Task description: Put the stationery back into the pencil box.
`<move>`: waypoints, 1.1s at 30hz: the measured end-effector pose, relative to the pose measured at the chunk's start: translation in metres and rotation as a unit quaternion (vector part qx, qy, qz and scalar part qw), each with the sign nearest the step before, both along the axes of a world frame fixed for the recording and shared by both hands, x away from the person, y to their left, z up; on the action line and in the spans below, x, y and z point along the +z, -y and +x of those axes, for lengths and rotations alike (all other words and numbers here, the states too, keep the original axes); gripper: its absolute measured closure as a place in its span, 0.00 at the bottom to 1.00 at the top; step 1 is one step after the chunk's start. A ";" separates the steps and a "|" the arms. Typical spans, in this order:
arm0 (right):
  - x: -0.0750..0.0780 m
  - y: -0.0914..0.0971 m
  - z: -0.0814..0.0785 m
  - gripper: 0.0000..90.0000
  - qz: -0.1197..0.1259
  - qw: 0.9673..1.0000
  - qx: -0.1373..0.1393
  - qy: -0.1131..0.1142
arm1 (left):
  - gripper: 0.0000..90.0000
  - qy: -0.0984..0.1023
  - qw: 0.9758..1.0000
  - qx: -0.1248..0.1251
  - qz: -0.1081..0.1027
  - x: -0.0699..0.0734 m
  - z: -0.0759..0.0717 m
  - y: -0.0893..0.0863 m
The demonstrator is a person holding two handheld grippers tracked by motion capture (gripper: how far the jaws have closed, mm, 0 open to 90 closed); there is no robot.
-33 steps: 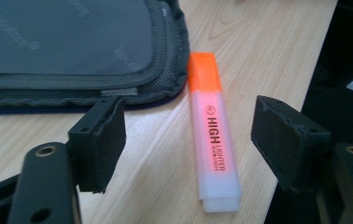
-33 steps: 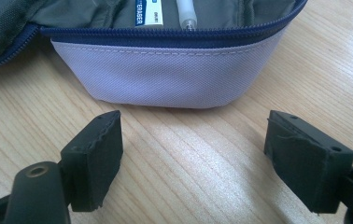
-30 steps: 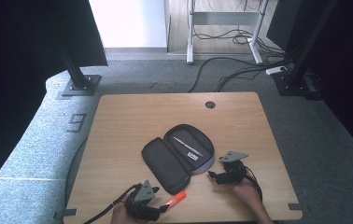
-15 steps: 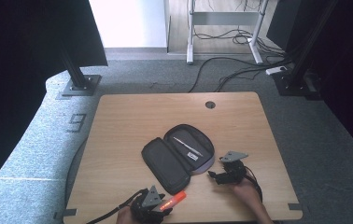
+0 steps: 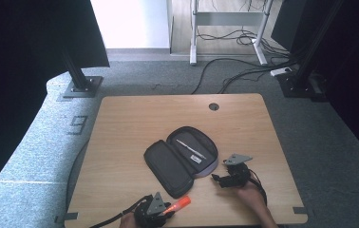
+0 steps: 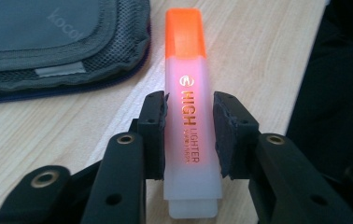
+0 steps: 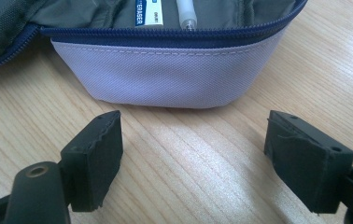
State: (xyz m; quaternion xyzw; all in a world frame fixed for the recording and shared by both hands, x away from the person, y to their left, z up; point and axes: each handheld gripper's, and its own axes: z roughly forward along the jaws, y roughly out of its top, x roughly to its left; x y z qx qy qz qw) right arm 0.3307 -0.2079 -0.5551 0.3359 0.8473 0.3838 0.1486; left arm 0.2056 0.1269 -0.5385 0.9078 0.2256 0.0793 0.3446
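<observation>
Wooden table (image 5: 135, 118), lower frame: one open pencil case (image 5: 180, 159), one orange highlighter (image 6: 188, 116). Left gripper (image 6: 189, 130), jaws just closing, pinches highlighter at bottom edge. Right gripper (image 7: 193, 154) gapes empty beside case.

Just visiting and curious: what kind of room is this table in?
Probably an office or lab set up for recording. A plain wooden table stands on grey carpet, black curtains hang at the sides, and loose cables run across the floor behind.
</observation>
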 end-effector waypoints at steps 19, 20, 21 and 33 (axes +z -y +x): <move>0.000 0.000 0.000 0.21 0.000 1.000 0.000 0.000 | 0.74 0.001 0.998 -0.010 -0.054 0.030 -0.004 -0.011; 0.000 0.000 0.000 0.21 0.000 1.000 0.000 0.000 | 0.74 0.001 0.998 -0.009 -0.059 0.032 -0.003 -0.013; 0.000 0.000 0.000 0.21 0.000 1.000 0.000 0.000 | 0.74 0.003 0.998 -0.006 -0.062 0.033 -0.003 -0.014; 0.000 0.000 0.000 0.21 0.000 1.000 0.000 0.000 | 0.74 0.020 0.998 0.003 -0.063 0.055 0.005 -0.020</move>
